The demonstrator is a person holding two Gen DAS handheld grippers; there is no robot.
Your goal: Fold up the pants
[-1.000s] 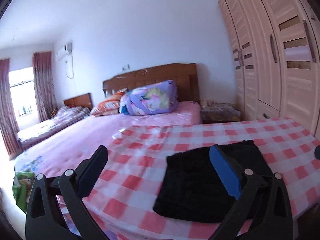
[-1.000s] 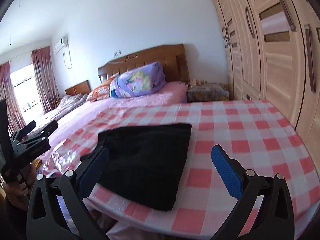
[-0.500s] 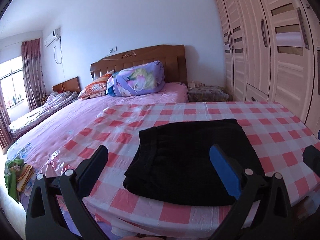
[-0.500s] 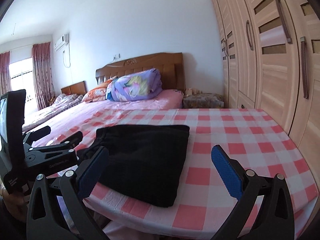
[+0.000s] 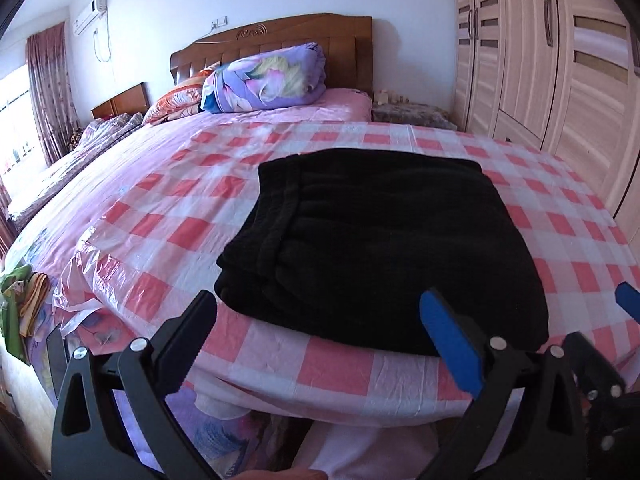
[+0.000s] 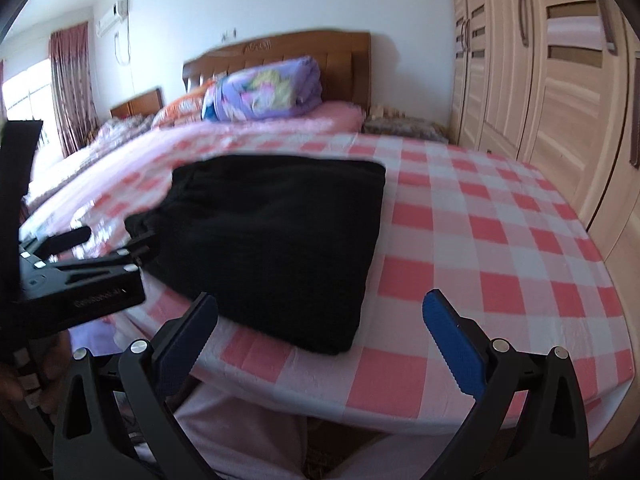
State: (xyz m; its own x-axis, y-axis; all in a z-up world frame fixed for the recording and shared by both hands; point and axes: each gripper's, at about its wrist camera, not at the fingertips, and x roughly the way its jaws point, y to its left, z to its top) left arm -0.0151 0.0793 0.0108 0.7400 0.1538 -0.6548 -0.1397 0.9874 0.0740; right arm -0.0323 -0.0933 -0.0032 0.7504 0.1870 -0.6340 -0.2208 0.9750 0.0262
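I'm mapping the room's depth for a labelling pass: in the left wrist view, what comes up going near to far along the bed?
Open left gripper → folded black pants → red-and-white checked plastic sheet → rolled purple floral quilt → brown wooden headboard.

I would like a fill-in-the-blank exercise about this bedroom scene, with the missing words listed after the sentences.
1. The folded black pants lie on a plastic sheet checked in white and ____.
2. The left gripper has its two fingers spread apart, so it is ____.
3. The right gripper holds ____ between its blue-padded fingers.
4. The rolled purple floral quilt rests in front of the brown wooden ____.

Missing words: red; open; nothing; headboard
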